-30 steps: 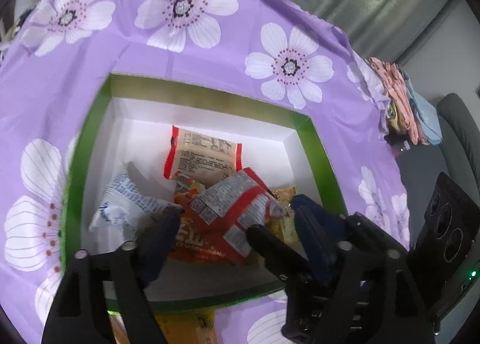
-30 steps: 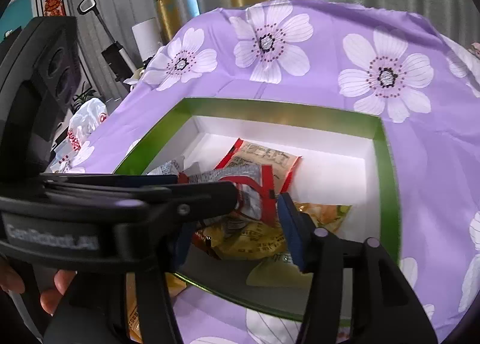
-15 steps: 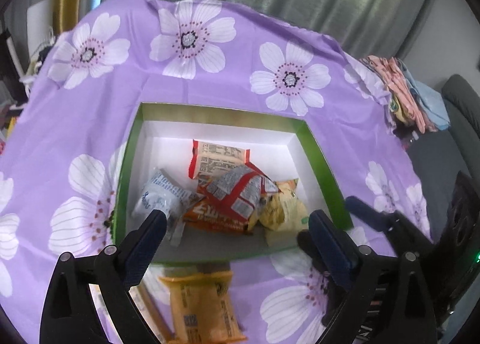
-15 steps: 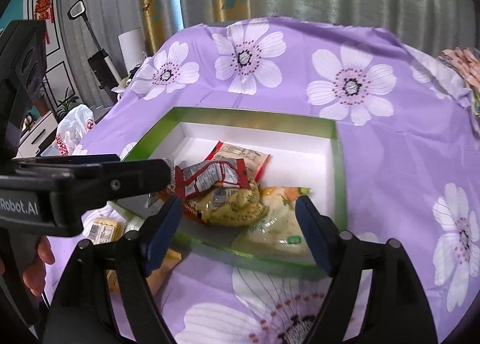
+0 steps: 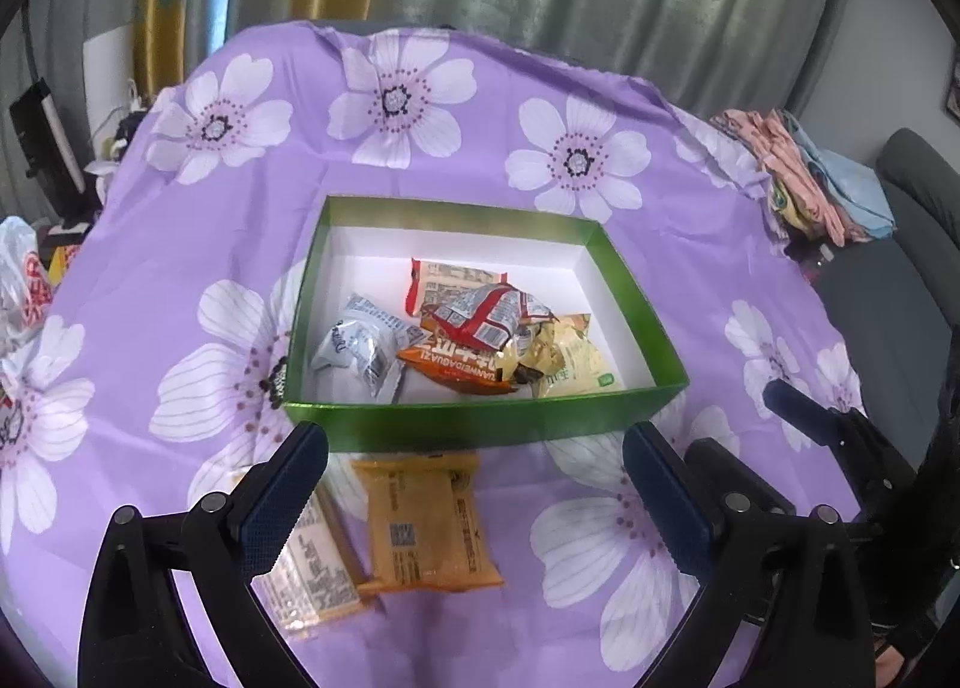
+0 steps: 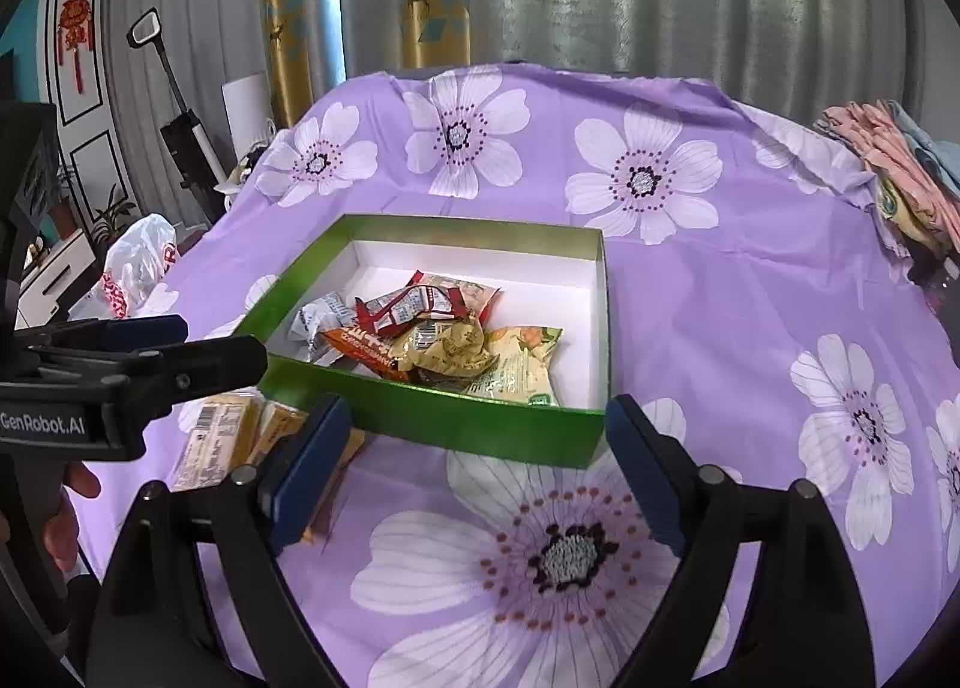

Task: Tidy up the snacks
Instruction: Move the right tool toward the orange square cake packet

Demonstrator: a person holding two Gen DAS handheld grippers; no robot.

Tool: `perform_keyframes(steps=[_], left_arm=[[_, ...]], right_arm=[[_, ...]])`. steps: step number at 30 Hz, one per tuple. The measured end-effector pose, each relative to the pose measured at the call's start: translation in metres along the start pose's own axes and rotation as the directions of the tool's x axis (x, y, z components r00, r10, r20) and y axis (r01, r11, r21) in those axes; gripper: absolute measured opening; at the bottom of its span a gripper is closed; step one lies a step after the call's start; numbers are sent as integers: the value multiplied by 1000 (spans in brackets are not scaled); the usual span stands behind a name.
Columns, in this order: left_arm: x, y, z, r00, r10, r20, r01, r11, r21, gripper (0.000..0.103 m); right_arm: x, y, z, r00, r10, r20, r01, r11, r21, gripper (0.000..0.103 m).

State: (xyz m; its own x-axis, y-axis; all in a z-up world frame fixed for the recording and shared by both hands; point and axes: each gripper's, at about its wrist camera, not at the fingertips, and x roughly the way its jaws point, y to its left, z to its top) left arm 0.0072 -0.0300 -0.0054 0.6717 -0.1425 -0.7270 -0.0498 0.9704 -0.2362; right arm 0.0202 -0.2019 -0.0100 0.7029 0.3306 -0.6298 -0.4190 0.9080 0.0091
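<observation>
**A:** I'm holding the left gripper over the cloth, jaws opening with nothing between them. Two packets are still lying out: a pale packet by my left finger and an orange packet just in front of the box. I'd be taking the orange one by its long edges.

**B:** I'm running the right gripper, jaws also opening and empty. My view is showing a hand that yours isn't; yours is showing the orange packet whole.
</observation>
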Motion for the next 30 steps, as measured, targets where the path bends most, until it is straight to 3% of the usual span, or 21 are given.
perform_keyframes(steps=[16, 30], left_arm=[[-38, -8, -23, 999, -16, 32, 16, 1000, 6, 99], [-45, 2, -40, 1000, -20, 22, 21, 1000, -14, 99]], right_arm=[[-49, 15, -15, 998, -3, 55, 4, 1000, -17, 93], [-58, 35, -23, 998, 16, 59, -13, 998, -56, 95]])
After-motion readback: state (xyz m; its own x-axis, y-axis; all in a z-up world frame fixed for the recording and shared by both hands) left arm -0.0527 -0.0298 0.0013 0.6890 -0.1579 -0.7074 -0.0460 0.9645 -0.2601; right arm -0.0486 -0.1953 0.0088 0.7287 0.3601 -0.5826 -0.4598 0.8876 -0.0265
